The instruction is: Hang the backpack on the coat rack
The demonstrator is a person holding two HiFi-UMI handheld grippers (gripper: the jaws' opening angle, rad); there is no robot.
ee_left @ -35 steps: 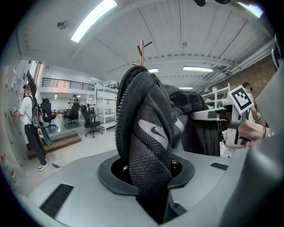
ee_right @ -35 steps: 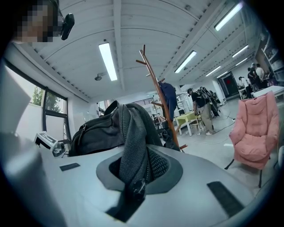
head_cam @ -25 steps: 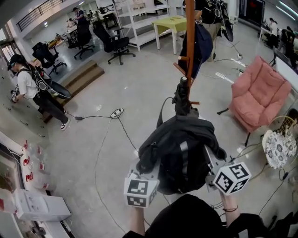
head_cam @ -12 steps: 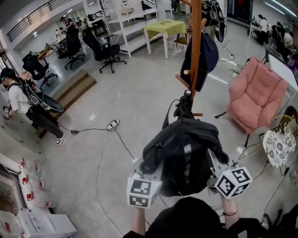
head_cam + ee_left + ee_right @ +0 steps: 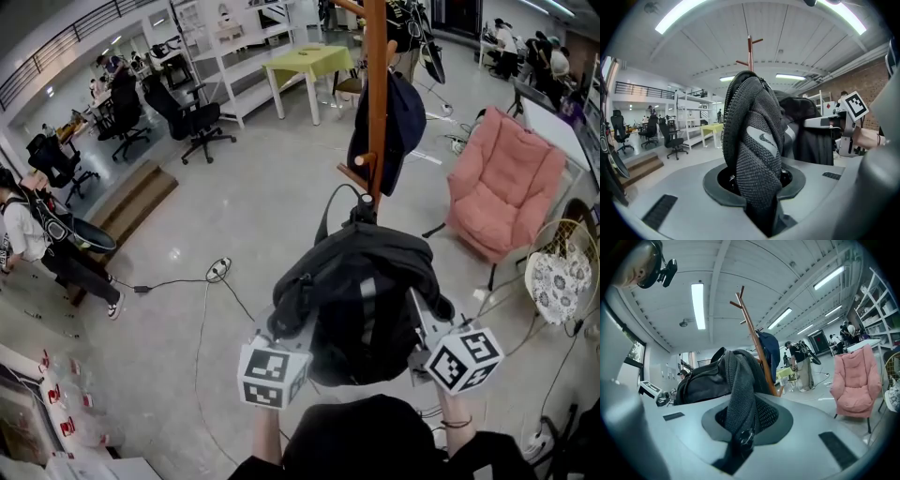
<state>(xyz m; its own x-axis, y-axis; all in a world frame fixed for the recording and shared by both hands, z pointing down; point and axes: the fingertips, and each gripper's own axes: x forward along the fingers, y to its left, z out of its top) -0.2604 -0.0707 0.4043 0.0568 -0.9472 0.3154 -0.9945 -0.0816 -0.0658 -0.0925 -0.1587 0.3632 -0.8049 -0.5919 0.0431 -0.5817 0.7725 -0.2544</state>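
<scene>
A black backpack (image 5: 361, 300) hangs between my two grippers, just in front of the brown wooden coat rack (image 5: 376, 94). Its top loop stands close to a low peg on the pole. My left gripper (image 5: 286, 328) is shut on a grey mesh shoulder strap (image 5: 759, 140) that fills the left gripper view. My right gripper (image 5: 422, 314) is shut on the other strap (image 5: 740, 390). In the right gripper view, the rack's pole (image 5: 754, 343) rises behind the bag's body (image 5: 701, 378). A navy garment (image 5: 398, 117) hangs on the rack's far side.
A pink armchair (image 5: 502, 187) stands right of the rack, and a round wicker chair (image 5: 558, 277) with a floral cushion sits nearer. A cable with a power strip (image 5: 217, 270) lies on the floor at left. A person (image 5: 47, 244) crouches at far left. A yellow-green table (image 5: 309, 64) and office chairs stand behind.
Both grippers have carried the backpack forward and slightly up towards the coat rack. The pole now stands nearer, and the bag's top loop has come close to its low peg.
</scene>
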